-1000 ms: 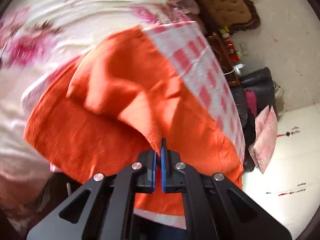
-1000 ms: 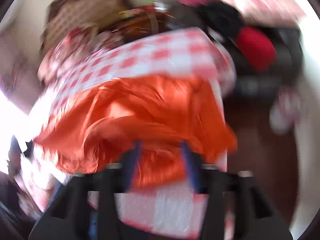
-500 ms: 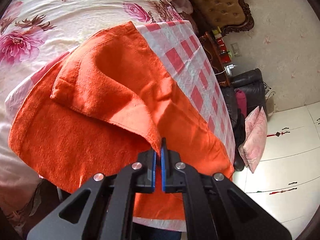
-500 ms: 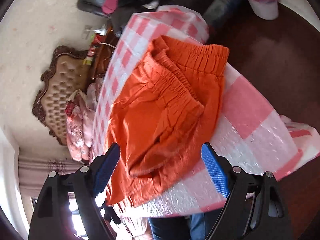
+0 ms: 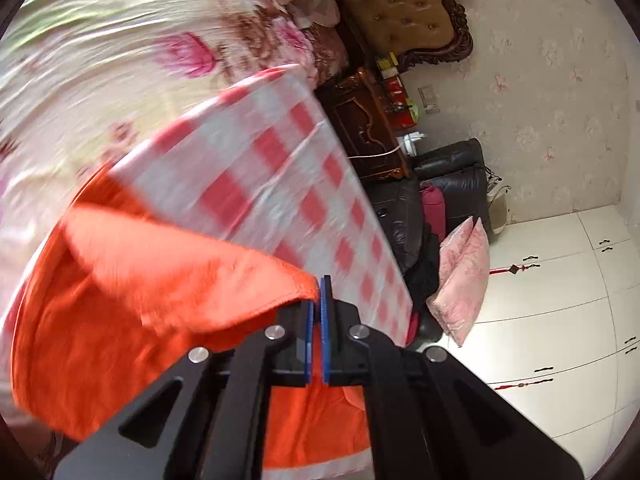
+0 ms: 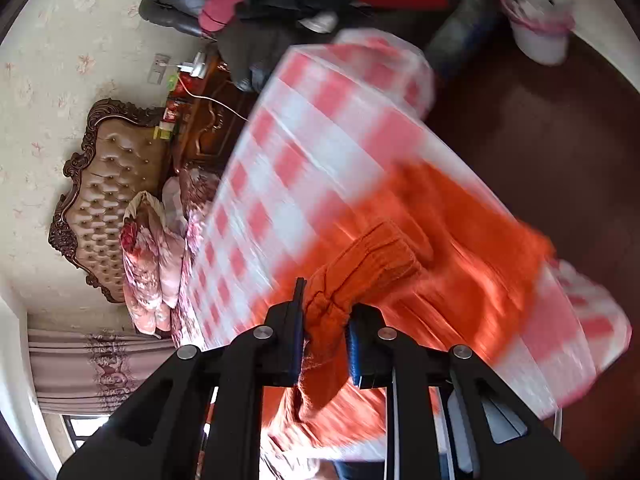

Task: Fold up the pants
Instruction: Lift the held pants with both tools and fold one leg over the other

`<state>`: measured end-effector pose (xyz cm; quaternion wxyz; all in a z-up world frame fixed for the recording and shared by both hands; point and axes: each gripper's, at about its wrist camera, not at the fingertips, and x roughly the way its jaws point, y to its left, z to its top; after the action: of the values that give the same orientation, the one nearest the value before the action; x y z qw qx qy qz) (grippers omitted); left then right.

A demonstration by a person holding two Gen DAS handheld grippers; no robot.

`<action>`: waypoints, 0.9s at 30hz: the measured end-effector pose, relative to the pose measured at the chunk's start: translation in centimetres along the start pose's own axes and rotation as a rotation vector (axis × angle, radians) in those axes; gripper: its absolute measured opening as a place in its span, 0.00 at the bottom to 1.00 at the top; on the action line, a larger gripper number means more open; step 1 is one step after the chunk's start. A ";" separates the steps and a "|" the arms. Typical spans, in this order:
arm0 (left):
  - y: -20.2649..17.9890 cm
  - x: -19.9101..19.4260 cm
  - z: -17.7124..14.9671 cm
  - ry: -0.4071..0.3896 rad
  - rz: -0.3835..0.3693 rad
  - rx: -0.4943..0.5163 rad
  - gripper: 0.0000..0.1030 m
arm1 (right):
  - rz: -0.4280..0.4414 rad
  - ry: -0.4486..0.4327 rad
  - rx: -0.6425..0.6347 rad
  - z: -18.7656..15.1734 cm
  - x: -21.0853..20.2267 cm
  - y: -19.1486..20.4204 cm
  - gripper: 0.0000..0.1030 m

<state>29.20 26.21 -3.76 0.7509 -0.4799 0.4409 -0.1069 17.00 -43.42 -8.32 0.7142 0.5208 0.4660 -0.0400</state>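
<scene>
The left tool (image 5: 316, 300) is pressed together on a hem corner of the orange pants (image 5: 132, 300); the cloth trails away from its tips to the left and down, lifted off the checked tabletop (image 5: 280, 168). In the right view the right tool (image 6: 326, 312) has a bunched fold of the elastic waistband (image 6: 376, 256) between its jaws, which are closing and already pinch the fabric, with the rest of the pants (image 6: 460, 240) spreading ahead and to the right of it over the tabletop (image 6: 312, 128).

The pants appear stretched between the two tools, hem at the left tool, waistband at the right, so I judge the coming fold turns on bringing both ends the same way across the tabletop.

Counted: one pair of pants, two tools, one tabletop, one bed (image 5: 100, 40) beyond.
</scene>
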 end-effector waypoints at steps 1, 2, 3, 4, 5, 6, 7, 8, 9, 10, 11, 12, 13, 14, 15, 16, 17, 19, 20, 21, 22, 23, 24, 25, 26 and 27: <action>-1.5 1.2 1.8 0.004 0.017 0.009 0.02 | -0.008 -0.009 -0.011 1.6 0.3 1.6 0.19; -2.9 2.6 3.7 0.012 0.040 0.012 0.02 | -0.019 -0.025 -0.019 3.7 1.0 3.6 0.19; -4.2 4.2 5.5 0.022 0.070 0.023 0.02 | -0.019 -0.038 -0.027 5.3 1.7 5.1 0.19; -5.9 6.1 7.7 0.021 0.108 0.052 0.02 | 0.021 -0.064 -0.050 7.7 2.6 7.1 0.19; -6.5 7.2 8.9 0.013 0.114 0.039 0.02 | 0.055 -0.101 -0.055 9.1 2.8 7.9 0.19; -7.4 8.5 9.9 0.016 0.120 0.027 0.02 | 0.088 -0.155 -0.084 10.4 3.1 8.7 0.19; -8.1 9.2 10.1 0.017 0.131 0.050 0.02 | 0.118 -0.221 -0.179 11.4 3.5 9.7 0.19; -8.4 9.7 9.8 0.018 0.136 0.064 0.02 | 0.122 -0.259 -0.230 11.6 3.9 9.6 0.19; -8.5 10.2 9.2 0.031 0.141 0.075 0.02 | 0.107 -0.247 -0.230 11.6 4.8 8.8 0.19; -8.6 10.8 8.3 0.055 0.149 0.099 0.02 | 0.092 -0.207 -0.211 11.3 6.1 7.5 0.19; -8.3 11.3 7.7 0.074 0.150 0.122 0.02 | 0.078 -0.186 -0.206 11.1 6.9 6.5 0.19; -7.8 11.5 6.9 0.087 0.156 0.134 0.02 | 0.045 -0.173 -0.205 10.9 7.6 5.4 0.19; -7.0 11.5 6.0 0.094 0.178 0.140 0.02 | 0.015 -0.163 -0.195 10.6 8.2 4.2 0.19; -6.3 11.4 5.5 0.096 0.181 0.142 0.02 | 0.017 -0.159 -0.175 10.1 8.4 2.5 0.19; -5.5 11.1 4.9 0.097 0.181 0.142 0.02 | 0.038 -0.158 -0.162 9.7 8.2 1.1 0.19; -4.8 10.8 4.6 0.096 0.188 0.139 0.02 | 0.048 -0.159 -0.159 9.1 8.0 0.0 0.19; -4.2 10.3 4.3 0.098 0.191 0.135 0.02 | 0.054 -0.157 -0.160 8.9 7.8 -0.7 0.19; -3.4 9.1 3.6 0.109 0.176 0.135 0.02 | 0.072 -0.143 -0.168 8.4 7.2 -1.7 0.19; -3.4 8.1 3.2 0.097 0.179 0.151 0.02 | 0.080 -0.138 -0.180 7.9 6.5 -1.9 0.19; -3.8 6.4 2.3 0.077 0.165 0.177 0.02 | 0.087 -0.135 -0.187 7.5 6.0 -1.8 0.19; -4.1 4.8 1.5 0.054 0.157 0.196 0.02 | 0.113 -0.127 -0.193 7.0 5.1 -1.9 0.19; -4.6 2.5 -0.1 0.022 0.141 0.232 0.02 | 0.136 -0.118 -0.194 6.5 4.3 -2.0 0.19; -4.9 0.4 -2.0 -0.004 0.121 0.266 0.02 | 0.145 -0.112 -0.193 6.1 3.7 -1.8 0.19; -4.9 -1.1 -3.7 -0.019 0.109 0.289 0.02 | 0.152 -0.106 -0.192 5.5 3.0 -2.1 0.19; -4.5 -2.6 -6.0 -0.030 0.107 0.310 0.02 | 0.149 -0.098 -0.194 4.9 2.4 -2.7 0.19; -3.0 -3.9 -9.2 -0.033 0.116 0.321 0.02 | 0.130 -0.089 -0.198 4.5 2.1 -3.4 0.19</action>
<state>20.65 21.19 -0.48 0.8300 -0.3292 0.4326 -0.1244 19.10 -47.56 -12.13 0.7831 0.4745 0.4010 0.0296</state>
